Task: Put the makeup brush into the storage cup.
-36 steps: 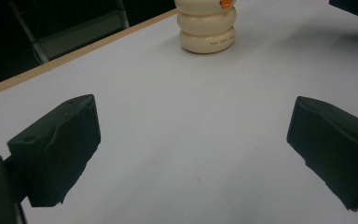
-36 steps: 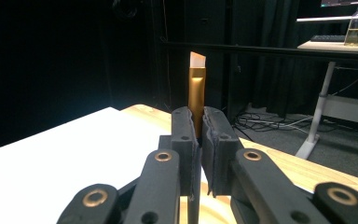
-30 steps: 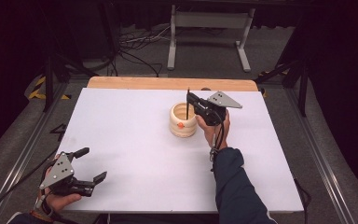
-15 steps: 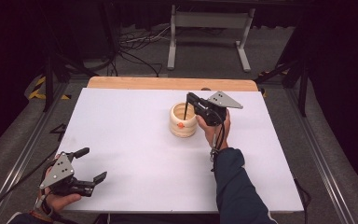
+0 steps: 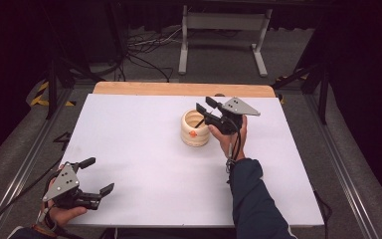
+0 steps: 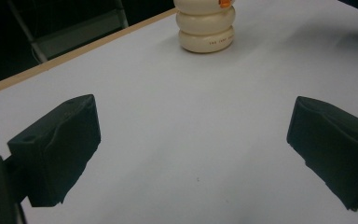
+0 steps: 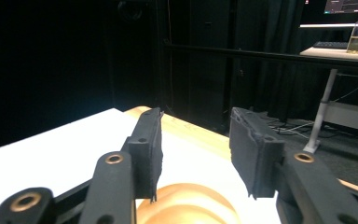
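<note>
Dark curtains and a metal stand (image 5: 222, 35) close off the room behind a white table (image 5: 144, 149) with a wooden strip along its far edge; from there, go to the jaws. Those of the right gripper (image 5: 203, 110) stand apart with a clear gap between them and nothing held; in the right gripper view they point out past the table's far edge, with the rounded top of the cream ribbed cup (image 5: 195, 128) just below them at 6 o'clock. In the high view the cup stands slightly past the middle of the table, toward 1 o'clock from its centre, an orange mark on its near side; the right gripper hangs over its rim from the 3 o'clock side. The left gripper (image 5: 99, 175) rests at the table's near corner, toward 7 o'clock, jaws spread wide and empty, well apart from the cup; in the left gripper view the cup (image 6: 206, 25) stands far off at 12 o'clock.

Judged from this, the step in hand is the approach to the cup's rim; the next move would call for lowering the jaws so that one goes inside the wall and one outside, then closing without tipping the cup.
</note>
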